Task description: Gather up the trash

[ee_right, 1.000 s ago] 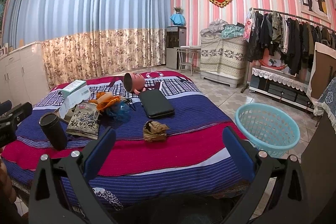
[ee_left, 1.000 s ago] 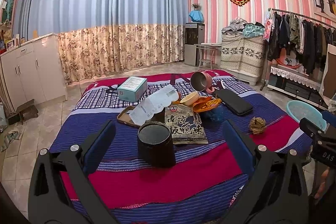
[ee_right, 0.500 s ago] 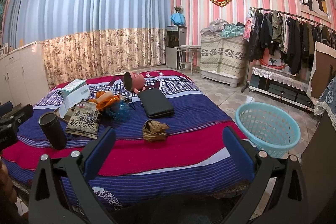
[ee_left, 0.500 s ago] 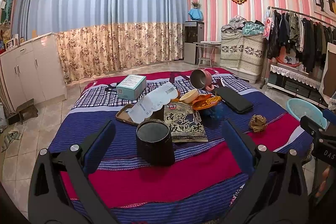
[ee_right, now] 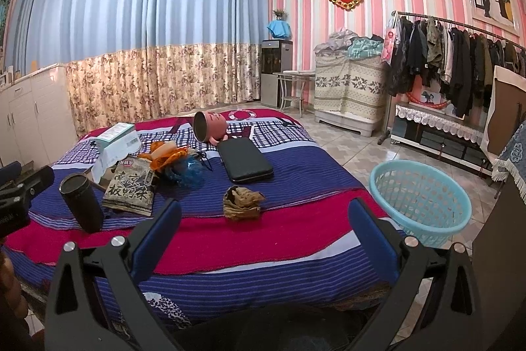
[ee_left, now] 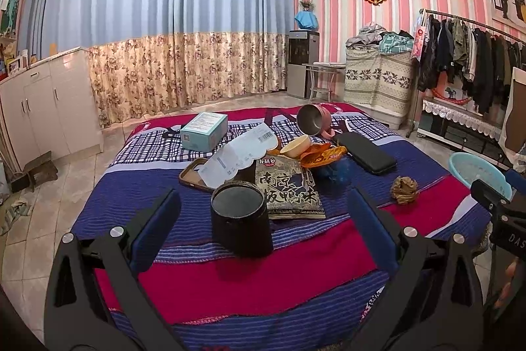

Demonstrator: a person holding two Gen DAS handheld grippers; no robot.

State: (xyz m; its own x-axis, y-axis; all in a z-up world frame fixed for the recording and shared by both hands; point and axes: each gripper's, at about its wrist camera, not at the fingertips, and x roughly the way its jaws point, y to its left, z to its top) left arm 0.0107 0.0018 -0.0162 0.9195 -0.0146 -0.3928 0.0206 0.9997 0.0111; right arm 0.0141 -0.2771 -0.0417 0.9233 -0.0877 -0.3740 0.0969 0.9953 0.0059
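Both tongs — left tongs (ee_left: pixel 263 221) and right tongs (ee_right: pixel 263 221) — are hanging wide apart, gripping nothing. The crumpled brown paper wad (ee_right: pixel 242 203) is sitting on the bed (ee_right: pixel 296 173) near the blue basket (ee_right: pixel 419 203) — probably light and squishy, so I'm thinking pinch its middle.

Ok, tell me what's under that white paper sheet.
The sheet lies over a brown phone case, whose left end shows, and a dark object at its right edge. Anything else beneath is covered.
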